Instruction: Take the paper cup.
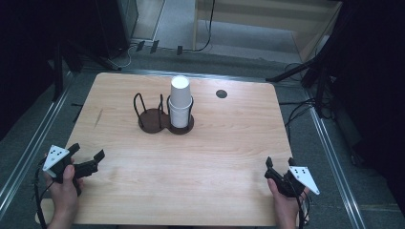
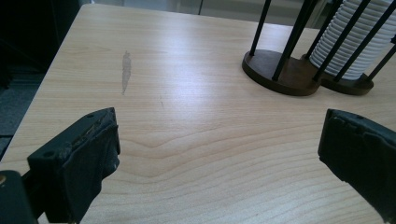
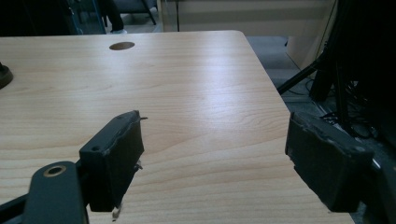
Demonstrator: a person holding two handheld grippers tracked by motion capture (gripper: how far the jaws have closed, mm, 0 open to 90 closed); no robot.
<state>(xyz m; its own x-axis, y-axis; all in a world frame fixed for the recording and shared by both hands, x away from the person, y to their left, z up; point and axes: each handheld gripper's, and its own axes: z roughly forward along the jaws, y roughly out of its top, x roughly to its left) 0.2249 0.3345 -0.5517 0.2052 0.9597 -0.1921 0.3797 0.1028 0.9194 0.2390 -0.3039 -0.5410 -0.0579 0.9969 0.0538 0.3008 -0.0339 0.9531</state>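
Observation:
A stack of white paper cups stands in the right ring of a dark two-ring wire holder at the table's middle back; its left ring is empty. In the left gripper view the cups and the holder's base sit at the upper right. My left gripper rests near the table's front left corner, open and empty, pointing right toward the holder. My right gripper is at the front right corner, open and empty. Wide gaps separate the jaws in both gripper views, left gripper and right gripper.
The light wooden table has a round cable hole at the back right and a faint grey smear on its left side. Metal rails, dark stands and cables surround the table on the floor.

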